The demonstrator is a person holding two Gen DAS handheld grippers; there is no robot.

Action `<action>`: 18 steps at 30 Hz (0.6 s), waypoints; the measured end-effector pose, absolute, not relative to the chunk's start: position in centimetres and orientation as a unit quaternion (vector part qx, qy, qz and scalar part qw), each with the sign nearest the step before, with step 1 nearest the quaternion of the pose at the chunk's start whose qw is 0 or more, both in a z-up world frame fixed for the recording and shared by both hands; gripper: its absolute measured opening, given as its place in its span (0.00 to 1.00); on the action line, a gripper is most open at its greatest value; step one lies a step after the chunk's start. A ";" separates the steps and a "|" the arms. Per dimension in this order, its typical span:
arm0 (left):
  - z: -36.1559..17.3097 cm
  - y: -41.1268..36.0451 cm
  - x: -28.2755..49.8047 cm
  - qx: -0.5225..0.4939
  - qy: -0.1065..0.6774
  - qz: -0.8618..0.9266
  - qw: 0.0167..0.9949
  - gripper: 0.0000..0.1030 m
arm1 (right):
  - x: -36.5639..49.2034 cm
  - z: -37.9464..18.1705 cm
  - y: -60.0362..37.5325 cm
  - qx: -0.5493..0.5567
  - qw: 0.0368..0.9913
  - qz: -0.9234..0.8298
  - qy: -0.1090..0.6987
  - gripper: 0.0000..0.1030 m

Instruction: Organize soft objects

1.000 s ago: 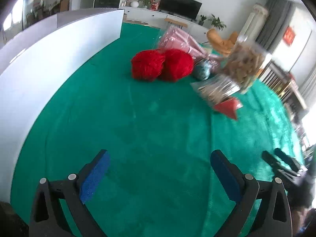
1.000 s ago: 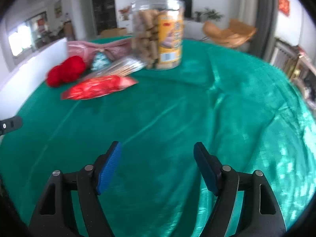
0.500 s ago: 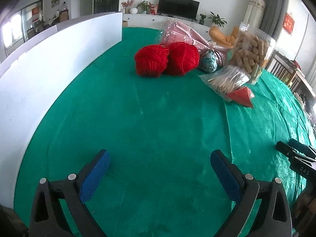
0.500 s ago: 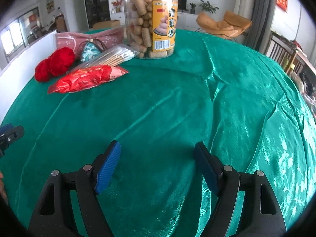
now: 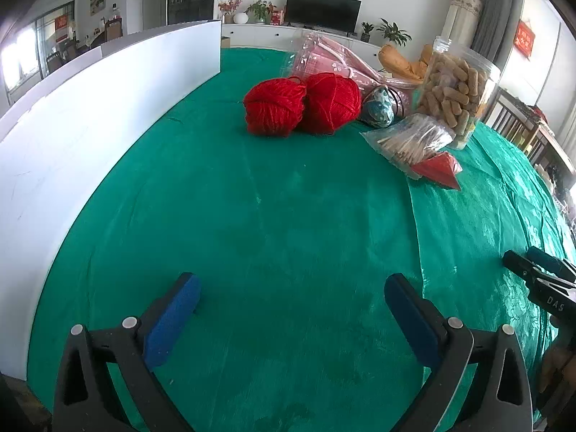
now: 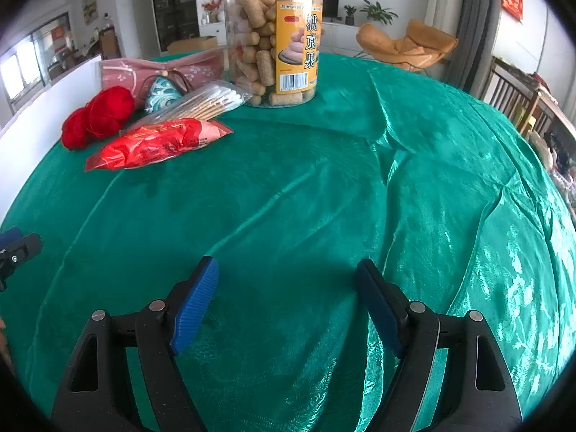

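Two red yarn balls [image 5: 273, 109] [image 5: 333, 102] lie side by side on the green cloth, also in the right wrist view [image 6: 108, 111]. Behind them are a pink pouch [image 5: 334, 59] and a small teal patterned pouch [image 5: 378, 108]. A bag of cotton swabs [image 5: 410, 140] and a red snack packet [image 6: 158, 147] lie nearby. My left gripper [image 5: 291, 288] is open and empty, low over the cloth, well short of the yarn. My right gripper [image 6: 288, 277] is open and empty over bare cloth.
A clear jar of biscuit sticks [image 6: 273, 36] stands at the back. A white board [image 5: 90, 108] walls the table's left side. The green cloth [image 6: 414, 180] is wrinkled on the right. The right gripper's tip shows in the left wrist view [image 5: 540, 273].
Both wrist views have levelled and steadied. The objects now sit a little further off and lower in view. Both grippers stay open.
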State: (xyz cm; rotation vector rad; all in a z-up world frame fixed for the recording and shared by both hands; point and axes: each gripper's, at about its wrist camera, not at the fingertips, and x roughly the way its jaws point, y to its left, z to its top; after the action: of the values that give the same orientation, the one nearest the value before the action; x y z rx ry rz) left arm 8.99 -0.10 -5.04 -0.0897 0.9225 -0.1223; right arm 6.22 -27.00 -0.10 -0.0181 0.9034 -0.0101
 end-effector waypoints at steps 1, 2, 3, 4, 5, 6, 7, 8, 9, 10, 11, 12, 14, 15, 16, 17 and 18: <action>-5.1 -0.1 9.0 -0.042 0.445 -0.059 0.893 0.99 | 6.2 -0.1 -27.0 -0.009 0.900 -0.005 0.437 0.79; -5.1 -0.1 8.9 -0.041 0.445 -0.058 0.893 0.99 | 6.2 -0.1 -27.0 -0.009 0.900 -0.005 0.436 0.79; -5.1 -0.1 8.9 -0.040 0.445 -0.057 0.893 0.99 | 6.2 -0.1 -27.0 -0.009 0.900 -0.005 0.436 0.79; -5.1 -0.1 8.8 -0.039 0.445 -0.057 0.893 0.99 | 6.2 -0.1 -27.0 -0.009 0.900 -0.005 0.436 0.79; -5.1 -0.1 8.8 -0.039 0.445 -0.056 0.893 0.99 | 6.2 -0.1 -27.0 -0.008 0.900 -0.005 0.437 0.79; -5.1 0.0 8.8 -0.040 0.445 -0.055 0.893 0.99 | 6.2 -0.1 -27.1 -0.008 0.900 -0.004 0.437 0.79; -5.1 0.0 8.7 -0.040 0.445 -0.055 0.893 0.99 | 6.2 -0.1 -27.0 -0.008 0.900 -0.005 0.437 0.79; -5.1 0.0 8.7 -0.039 0.445 -0.053 0.893 0.99 | 6.2 -0.1 -27.0 -0.007 0.899 -0.004 0.437 0.79; -5.2 0.1 8.6 -0.036 0.446 -0.049 0.893 0.99 | 6.2 -0.1 -27.1 -0.006 0.899 -0.004 0.437 0.79; -5.2 0.1 8.5 -0.034 0.447 -0.045 0.893 0.99 | 6.2 -0.1 -27.1 -0.006 0.899 -0.004 0.437 0.79; -5.2 0.1 8.5 -0.033 0.447 -0.042 0.893 0.99 | 6.2 -0.1 -27.1 -0.005 0.899 -0.004 0.437 0.79; -5.2 0.2 8.5 -0.032 0.447 -0.040 0.893 0.99 | 6.2 -0.1 -27.1 -0.005 0.899 -0.004 0.437 0.79; -5.3 0.1 8.4 -0.028 0.448 -0.039 0.893 0.99 | 6.2 -0.1 -27.2 -0.005 0.899 -0.004 0.437 0.79; -5.3 0.0 8.4 -0.024 0.449 -0.038 0.893 0.99 | 6.2 -0.1 -27.1 -0.005 0.899 -0.004 0.437 0.79; -5.4 0.0 8.4 -0.021 0.449 -0.037 0.892 0.99 | 6.2 -0.1 -27.2 -0.005 0.899 -0.004 0.437 0.79; -5.4 -0.1 8.4 -0.018 0.450 -0.036 0.892 0.99 | 6.2 -0.1 -27.2 -0.005 0.899 -0.004 0.437 0.79; -5.4 -0.2 8.4 -0.014 0.451 -0.034 0.892 0.99 | 6.2 -0.1 -27.2 -0.005 0.899 -0.004 0.437 0.79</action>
State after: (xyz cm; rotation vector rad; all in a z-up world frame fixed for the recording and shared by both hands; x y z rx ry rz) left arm 8.42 -0.20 -5.44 -0.0289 0.9361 -0.0712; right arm 6.16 -27.15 -0.12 -0.0098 0.9054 -0.0080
